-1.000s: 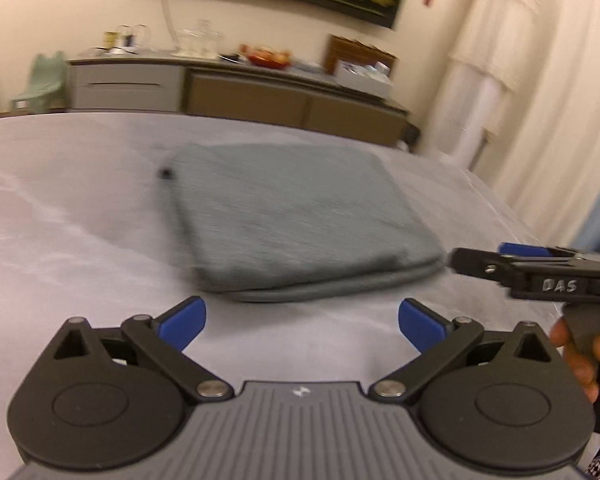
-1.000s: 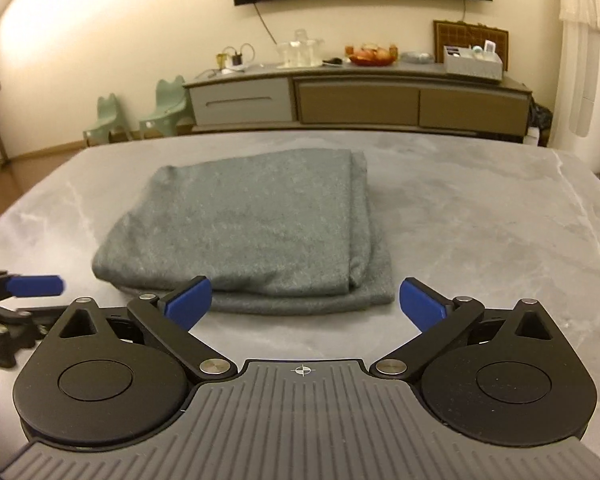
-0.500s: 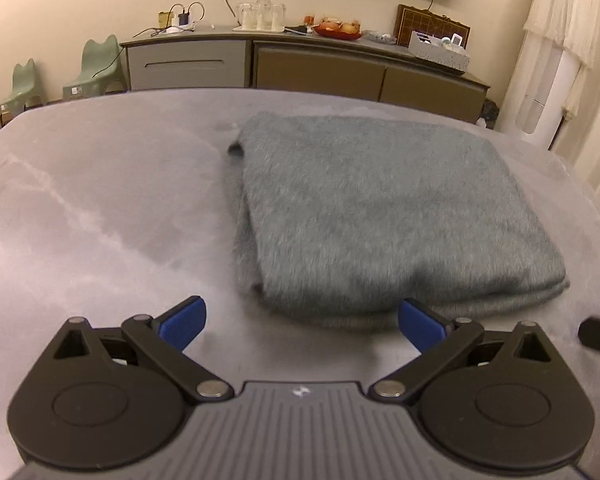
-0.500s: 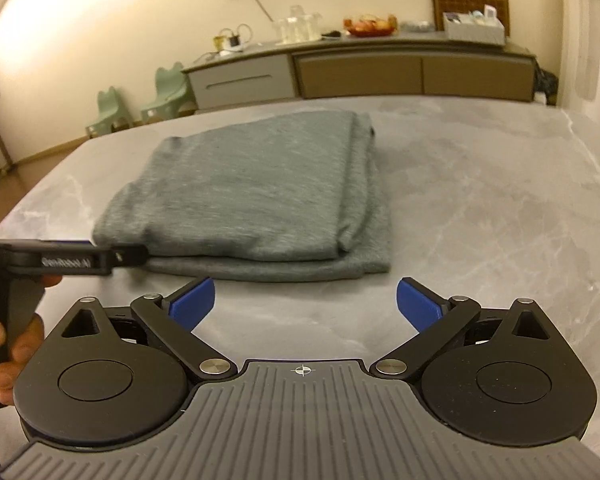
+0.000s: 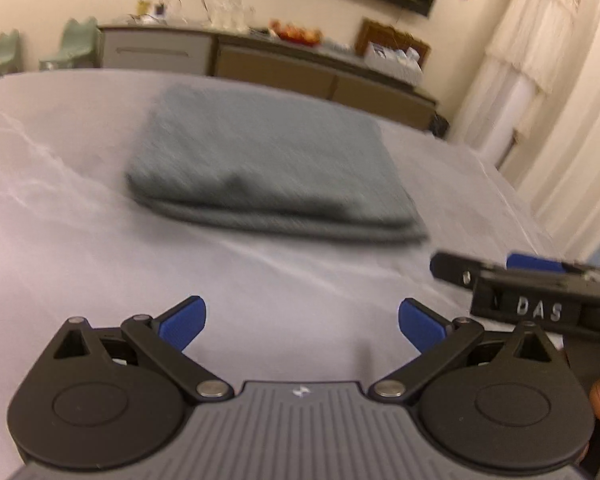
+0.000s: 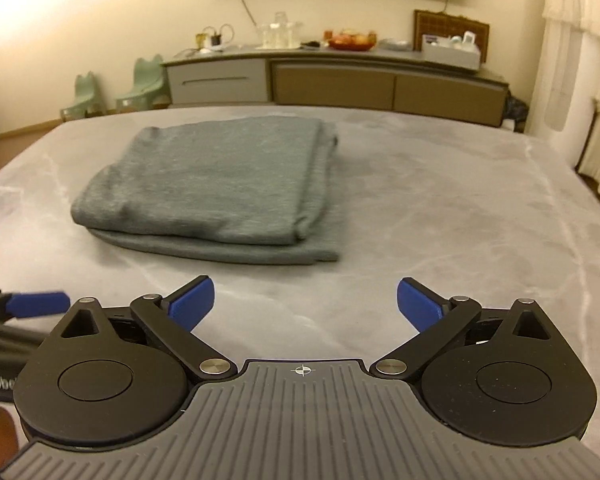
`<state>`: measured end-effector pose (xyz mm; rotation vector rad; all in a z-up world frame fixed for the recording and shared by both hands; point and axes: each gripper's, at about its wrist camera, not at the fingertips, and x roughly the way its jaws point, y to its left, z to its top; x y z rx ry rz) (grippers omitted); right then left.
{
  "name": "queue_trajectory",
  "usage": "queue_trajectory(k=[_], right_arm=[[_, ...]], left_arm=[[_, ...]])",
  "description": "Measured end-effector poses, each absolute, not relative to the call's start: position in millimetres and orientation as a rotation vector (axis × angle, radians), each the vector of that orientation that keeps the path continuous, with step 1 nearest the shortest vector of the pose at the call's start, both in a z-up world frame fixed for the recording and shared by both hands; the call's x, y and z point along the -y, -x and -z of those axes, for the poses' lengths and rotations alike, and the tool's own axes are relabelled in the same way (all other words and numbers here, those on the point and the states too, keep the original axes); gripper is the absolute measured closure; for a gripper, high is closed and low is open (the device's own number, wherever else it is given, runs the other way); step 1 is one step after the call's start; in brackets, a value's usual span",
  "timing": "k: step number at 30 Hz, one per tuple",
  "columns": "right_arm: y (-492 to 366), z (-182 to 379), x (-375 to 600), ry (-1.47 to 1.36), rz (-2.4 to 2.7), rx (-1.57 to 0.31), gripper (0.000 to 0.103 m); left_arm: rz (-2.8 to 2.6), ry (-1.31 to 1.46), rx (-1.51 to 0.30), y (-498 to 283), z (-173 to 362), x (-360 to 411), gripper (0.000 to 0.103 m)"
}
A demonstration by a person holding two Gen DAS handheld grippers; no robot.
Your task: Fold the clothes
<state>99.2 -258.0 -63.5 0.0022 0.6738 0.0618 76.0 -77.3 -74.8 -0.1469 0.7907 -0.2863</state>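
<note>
Marble table (image 6: 440, 200) carrying the folded grey garment (image 6: 216, 184), which lies flat left of centre as it did a second ago. Left gripper (image 5: 302, 322) and right gripper (image 6: 305, 304), jaws spread and empty, have drawn back from it, suggesting folding is complete.

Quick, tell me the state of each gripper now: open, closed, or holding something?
Left gripper: open, holding nothing, short of the folded grey garment.
Right gripper: open, holding nothing, also short of the garment.

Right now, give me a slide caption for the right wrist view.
Open right gripper held short of a folded gray garment lying on a marble table.
</note>
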Motion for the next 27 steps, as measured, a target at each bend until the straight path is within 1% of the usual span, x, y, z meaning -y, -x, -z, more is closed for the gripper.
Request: queue_trajectory(k=[2,5,8,16,27], right_arm=[[-95.3,61.4,268.9,-0.017,-0.048,-0.662,0.002],[-94.8,60.8,277.9,-0.053,-0.093,-0.675,0.002],[-95.4,62.9,272.9,-0.038,-0.145,-0.690,0.002],[-94.2,66.3,259.9,0.017,-0.175,-0.698,0.002],[-92.4,66.5,257.0,0.031,-0.173,-0.702,0.002]], left_arm=[[0.283,0.115,-0.795,-72.7,73.0,83.6,0.000],[0.272,0.090,-0.755,-61.7,69.9,86.7,0.000],[0.216,0.058,-0.744,-55.6,66.6,90.9,0.000],[0.147,0.034,-0.788,-53.7,63.0,79.8,0.000],[0.149,-0.011,-0.826,-49.3,69.9,86.1,0.000]])
